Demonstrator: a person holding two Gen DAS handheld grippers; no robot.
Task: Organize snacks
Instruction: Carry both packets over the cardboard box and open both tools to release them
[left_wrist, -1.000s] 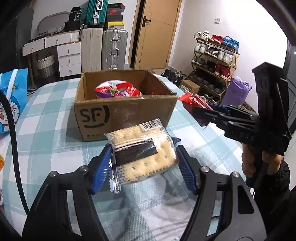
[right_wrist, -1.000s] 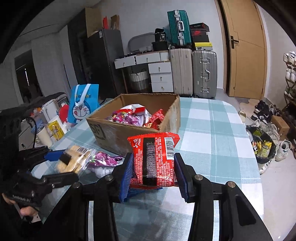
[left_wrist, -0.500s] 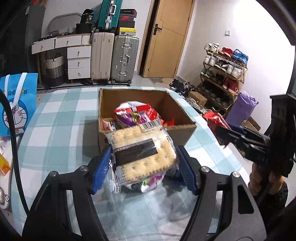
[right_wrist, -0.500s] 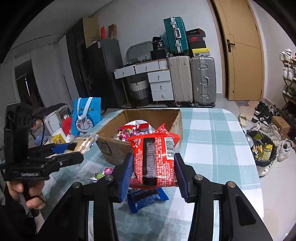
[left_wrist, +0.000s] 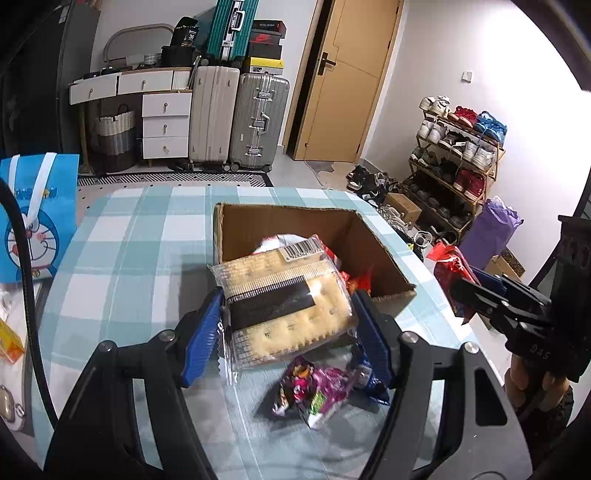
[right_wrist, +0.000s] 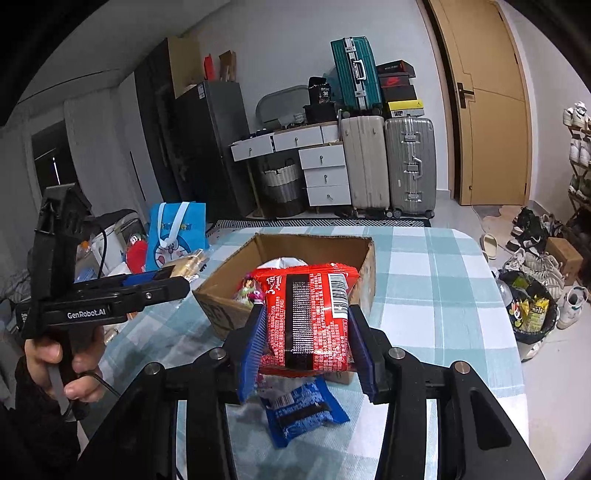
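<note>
While both packs hang short of the cardboard box (left_wrist: 384, 291), either may catch its near rim and tip out. Left claw (left_wrist: 286, 325) pinches one cracker pack (left_wrist: 288, 299); right claw (right_wrist: 308, 339) pinches one red noodle pack (right_wrist: 306, 317). Loose on the worktop (left_wrist: 129, 236): one purple packet (left_wrist: 314, 387), one blue packet (right_wrist: 303, 410) (box contents partly hidden, uncounted). Boxes: one.

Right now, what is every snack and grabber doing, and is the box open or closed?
Left gripper: shut on cracker pack, held up.
Right gripper: shut on red packet, held up.
Cardboard box: open, snacks inside.
Blue packet: lying on the table.
Purple packet: lying on the table.
Door: closed.
</note>
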